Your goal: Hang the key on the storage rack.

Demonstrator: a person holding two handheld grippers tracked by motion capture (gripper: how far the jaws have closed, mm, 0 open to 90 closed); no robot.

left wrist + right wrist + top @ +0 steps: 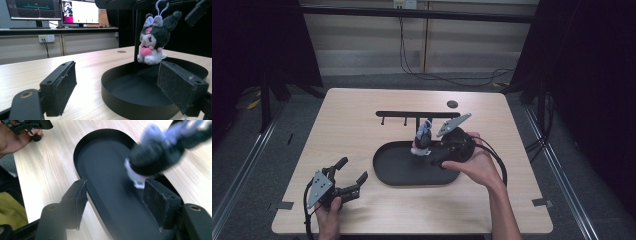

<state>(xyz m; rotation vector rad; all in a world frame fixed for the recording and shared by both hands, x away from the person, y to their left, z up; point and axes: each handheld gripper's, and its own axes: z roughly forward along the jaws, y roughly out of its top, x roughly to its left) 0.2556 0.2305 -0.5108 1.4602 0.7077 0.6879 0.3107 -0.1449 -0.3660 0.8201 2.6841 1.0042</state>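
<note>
Black is the oval tray (404, 172) at the middle of the pale wooden worktop (347, 135) in the high view, with a T-shaped hanging rack (417, 114) rising from its far side. A small plush toy (423, 136) sits at the tray's far right part, under the rack's bar. The right tool (432, 150) is held over the tray's right end, its jaws pointing left toward the toy. The left tool (349, 176) rests on the near left of the worktop, jaws released and empty, well apart from the tray.

From the left gripper view, the plush toy (152, 40) appears upright beside the rack's post (136, 30), a loop (161, 7) standing up from its head near the bar; whether the loop is on a hook I cannot tell. The tray's rim (130, 96) lies just ahead of the spread pads (62, 87).

Looking along the right tool (115, 192), its jaws are parted with nothing between them; the blurred toy (155, 157) is just beyond the right pad (160, 202), above the tray floor (107, 177).

My guess is the step is either hanging or unhooking the toy. The next move calls for closing squarely on its body without knocking the post. Room is tight at the rack and rim, open to the left.
</note>
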